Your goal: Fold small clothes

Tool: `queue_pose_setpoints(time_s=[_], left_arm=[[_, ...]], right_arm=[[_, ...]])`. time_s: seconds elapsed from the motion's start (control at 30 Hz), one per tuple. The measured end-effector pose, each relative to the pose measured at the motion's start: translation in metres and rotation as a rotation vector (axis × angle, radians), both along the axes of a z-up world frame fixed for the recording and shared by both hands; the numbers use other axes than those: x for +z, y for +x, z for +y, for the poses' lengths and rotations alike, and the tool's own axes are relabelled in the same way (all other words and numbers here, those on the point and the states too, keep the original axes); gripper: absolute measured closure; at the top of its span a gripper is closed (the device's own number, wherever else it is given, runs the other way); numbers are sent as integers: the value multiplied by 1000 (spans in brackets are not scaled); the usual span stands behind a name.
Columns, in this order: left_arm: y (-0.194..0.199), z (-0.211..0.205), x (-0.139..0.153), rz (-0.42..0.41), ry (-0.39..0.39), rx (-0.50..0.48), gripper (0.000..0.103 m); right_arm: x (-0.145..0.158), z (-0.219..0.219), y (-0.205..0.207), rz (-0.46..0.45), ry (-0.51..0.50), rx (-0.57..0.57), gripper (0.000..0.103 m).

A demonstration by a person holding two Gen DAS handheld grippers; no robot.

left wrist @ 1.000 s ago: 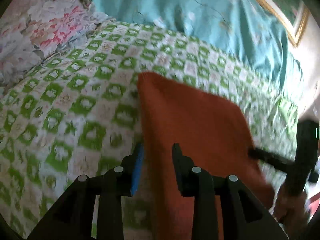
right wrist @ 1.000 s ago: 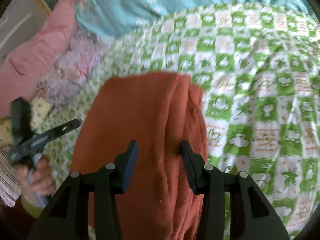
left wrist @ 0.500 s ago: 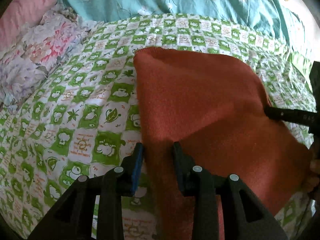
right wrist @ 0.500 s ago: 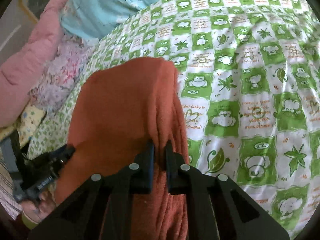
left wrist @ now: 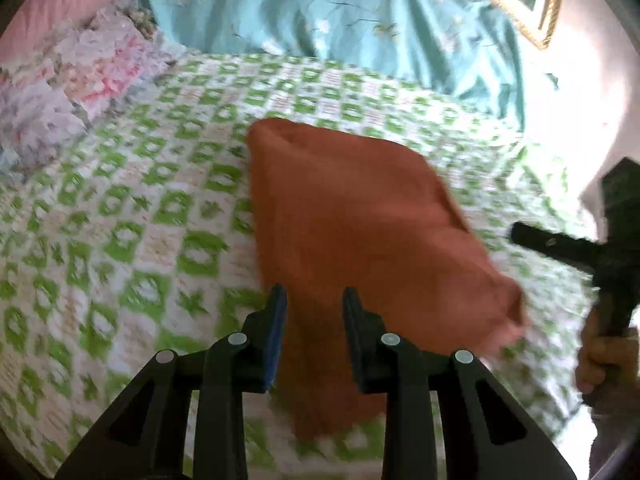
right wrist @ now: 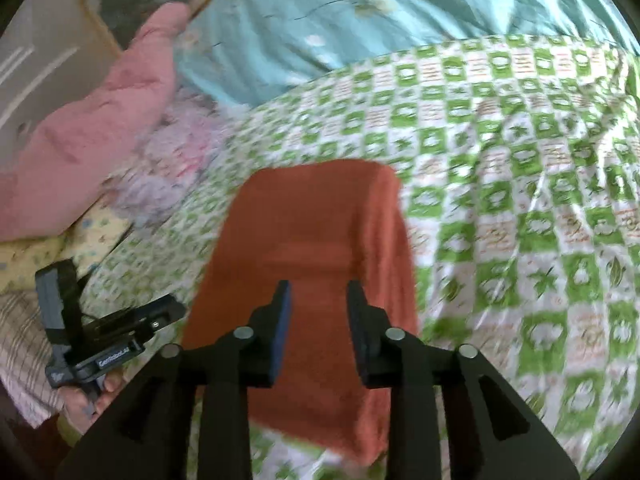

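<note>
A rust-orange cloth (left wrist: 352, 220) lies folded on the green-and-white checked bedspread (left wrist: 132, 216); it also shows in the right wrist view (right wrist: 312, 248). My left gripper (left wrist: 314, 300) is open, its fingers just above the cloth's near edge, holding nothing. My right gripper (right wrist: 318, 292) is open above the cloth's near part, empty. The right gripper also shows at the right edge of the left wrist view (left wrist: 520, 236), clear of the cloth. The left gripper shows at the lower left of the right wrist view (right wrist: 176, 308).
A teal quilt (left wrist: 340, 20) lies bunched at the head of the bed. A floral pillow (left wrist: 68, 84) and a pink blanket (right wrist: 88, 148) lie on the left. A gold-edged frame (left wrist: 516, 8) is on the wall behind.
My right gripper, shut on the cloth's folded edge half a second ago, has opened and let go. Both grippers have drawn back and up; the cloth lies flatter on the bed.
</note>
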State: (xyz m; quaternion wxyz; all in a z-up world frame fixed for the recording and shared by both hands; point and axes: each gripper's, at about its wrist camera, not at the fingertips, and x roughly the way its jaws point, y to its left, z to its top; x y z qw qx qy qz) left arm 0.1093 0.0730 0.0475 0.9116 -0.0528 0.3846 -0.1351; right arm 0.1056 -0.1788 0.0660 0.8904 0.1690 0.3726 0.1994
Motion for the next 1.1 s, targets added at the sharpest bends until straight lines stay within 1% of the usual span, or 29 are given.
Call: queue_pose_setpoints(time_s=[0.03,0.13,0.2,0.27,0.33,0.4,0.43,0.5,0.53,0.63,0.77,0.83,0.97,1.07,1.1], left_arm=[[-5,-1,-1,3,-11,-11,75],[-14,-7,-12,25,15,-21,75],[-18,-6,-23,51,19,-20,75],[-21,-5,-34,60,30,-20,72],[-20,-5,-50,94,43,-10,70],[-21,-5,-56,78,43,5,67],[-21,-5,-57,76,41,7,66],[-18,-4,-58,83,34,12,65],[-17,-4,-59,88,33,13,65],[-19,-9,-58,84,69,11,64],[-22,-11,-59,86,85,28,64],[-22,-12,-58,90,93,32,64],[-24,-5,-57,106,69,34,63],[-32,-4,-52,96,94,45,62],[-34,-5,-48,86,105,46,62]], right_arm=[[-2,5,-5,7,-10,17,72],[-14,18,-12,31,-29,59,72],[-27,23,-15,63,-75,61,72],[-41,25,-16,93,-142,51,72],[-60,21,-13,134,-163,44,76],[-74,16,-11,149,-146,33,83],[-75,13,-10,150,-136,25,85],[-74,8,-9,154,-140,2,100],[-75,6,-9,155,-140,-4,103],[-80,-3,-9,177,-77,-12,103],[-79,1,-14,164,-115,-20,103],[-80,1,-11,169,-118,-21,103],[-79,-6,-17,181,-81,-41,103],[-78,-9,-26,193,-64,-58,103],[-74,-9,-29,186,-64,-64,98]])
